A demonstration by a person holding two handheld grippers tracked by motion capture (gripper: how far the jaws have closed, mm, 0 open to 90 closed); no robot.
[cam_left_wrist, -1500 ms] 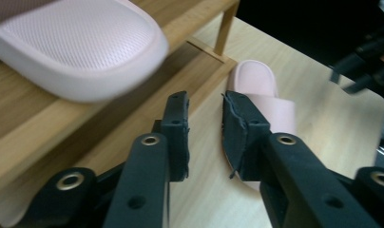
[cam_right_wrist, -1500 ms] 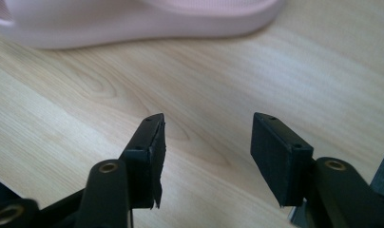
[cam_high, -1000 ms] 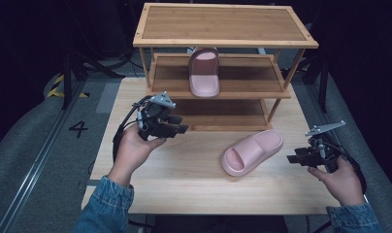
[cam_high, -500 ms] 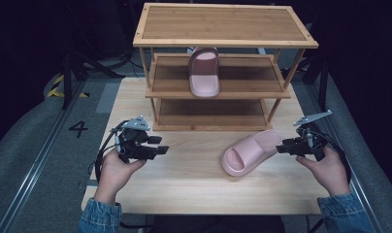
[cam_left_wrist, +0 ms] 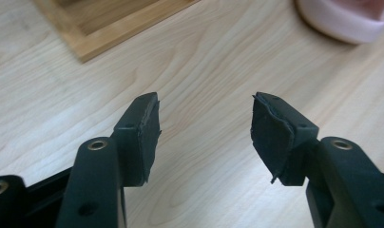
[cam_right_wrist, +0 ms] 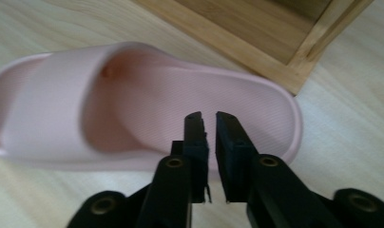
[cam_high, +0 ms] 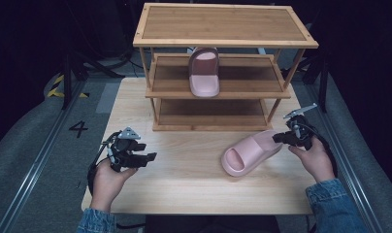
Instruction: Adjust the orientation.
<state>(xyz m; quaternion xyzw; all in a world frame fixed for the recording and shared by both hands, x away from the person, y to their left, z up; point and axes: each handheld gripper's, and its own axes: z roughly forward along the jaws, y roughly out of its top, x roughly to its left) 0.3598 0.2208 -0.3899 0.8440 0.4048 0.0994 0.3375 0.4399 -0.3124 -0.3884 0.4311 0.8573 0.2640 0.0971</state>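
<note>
The pink slipper (cam_high: pixel 251 153) lies on the table (cam_high: pixel 184 189) at the near right, just in front of the wooden rack (cam_high: pixel 218 73), in the same spot and at the same slant as a second ago. My right gripper (cam_high: pixel 281 138) has come in from the right edge of the table and now sits at the slipper's heel end; in the right gripper view its jaws have just been closing and stand almost together with a thin slit between them, above the heel rim of the slipper (cam_right_wrist: pixel 147 118). I cannot tell whether the rim is pinched between them, and the pads do not clearly press on anything. My left gripper (cam_high: pixel 148 157) has dropped from beside the rack's lower shelf toward the near left of the table, well apart from the slipper. Its jaws have just been opening and now stand wide apart with bare table between them in the left gripper view, where the rack's base shows at the far left. A second pink slipper (cam_high: pixel 204 73) rests on the rack's middle shelf, unchanged.
</note>
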